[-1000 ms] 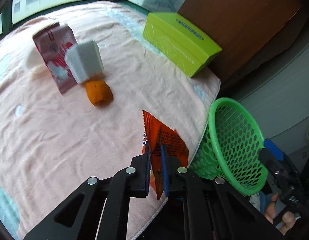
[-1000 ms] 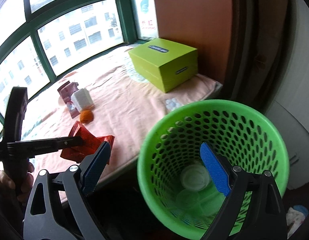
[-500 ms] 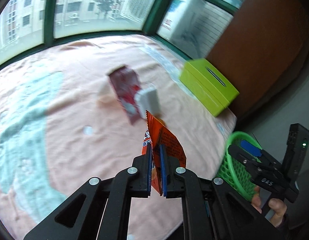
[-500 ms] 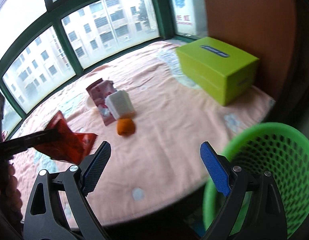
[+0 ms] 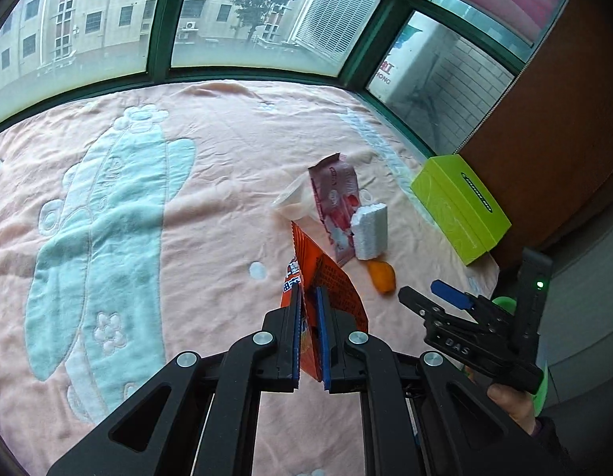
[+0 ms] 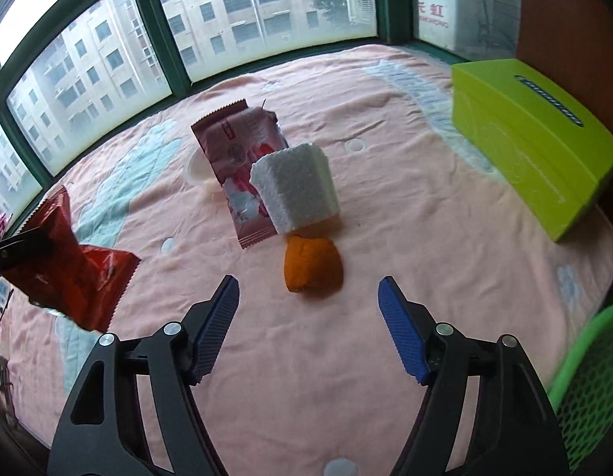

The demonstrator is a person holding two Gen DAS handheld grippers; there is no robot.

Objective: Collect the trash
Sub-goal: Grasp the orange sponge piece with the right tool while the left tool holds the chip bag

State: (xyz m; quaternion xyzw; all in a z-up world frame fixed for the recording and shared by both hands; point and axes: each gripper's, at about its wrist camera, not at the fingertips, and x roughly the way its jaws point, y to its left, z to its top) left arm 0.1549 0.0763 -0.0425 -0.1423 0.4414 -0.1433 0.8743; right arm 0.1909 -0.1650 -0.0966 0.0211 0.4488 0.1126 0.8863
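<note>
— Trash: where, measured from the orange lump [image 6: 312, 263]?

— Scattered on the pink blanket [image 5: 211, 182]. White foam block [image 6: 296, 190] touching the lump's far edge. Pink wrapper [image 6: 243, 166] beside the block, leaning across a pale cup [image 6: 197, 168], mostly hidden behind it. Orange-red wrapper [image 5: 328, 289] off the blanket, left of the lump, pinched upright in the left gripper [image 5: 308, 329]; lower end concealed between the pads.

— And the right gripper [image 6: 308, 317]?

— Just short of the lump, pointing down at it, jaws apart and closing, nothing between the pads, only blanket. Seen from the left wrist: partly cut off, one blue pad showing, fingertips of a hand [image 5: 512, 400] under it.

— Green basket [image 6: 588, 388]?

— Right of the lump, past the blanket's edge, cropped by the frame; only a slice of perforated wall visible, inside not visible. From the left wrist, barely a green sliver behind the right gripper.

— Anything else near the lump?

— Lime-green box [image 6: 532, 139] well to the right, against a brown panel. Print on both wrappers too small to read.
</note>
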